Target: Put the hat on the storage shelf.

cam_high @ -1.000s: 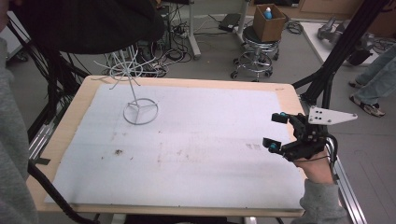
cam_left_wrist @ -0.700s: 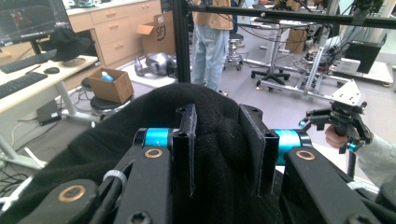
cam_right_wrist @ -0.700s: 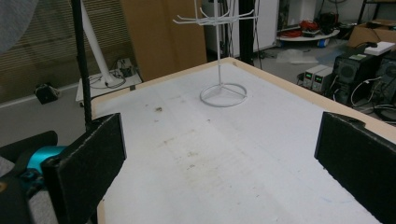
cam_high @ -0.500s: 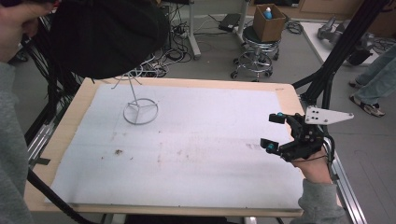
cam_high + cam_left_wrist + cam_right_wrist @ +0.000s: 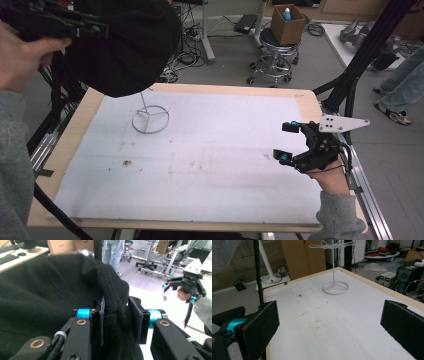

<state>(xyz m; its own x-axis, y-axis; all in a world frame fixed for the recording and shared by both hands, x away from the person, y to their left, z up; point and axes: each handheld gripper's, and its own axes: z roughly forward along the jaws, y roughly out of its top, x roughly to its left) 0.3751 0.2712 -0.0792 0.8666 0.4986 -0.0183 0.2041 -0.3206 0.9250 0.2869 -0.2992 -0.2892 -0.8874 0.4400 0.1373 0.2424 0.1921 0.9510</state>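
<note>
Black fabric cap (image 5: 125,45), clamped in my left tongs (image 5: 117,315), has lifted clear of the white wire stand (image 5: 150,118); right tongs (image 5: 287,142) gape empty.

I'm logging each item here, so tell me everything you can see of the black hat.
The black hat is soft, knitted-looking fabric, ribbed along a folded edge. The left gripper is shut on a bunched fold of it, holding it aloft over the table's far left corner, above the white wire stand and hiding the stand's top in the high view. Only the pads visibly touch it.
</note>
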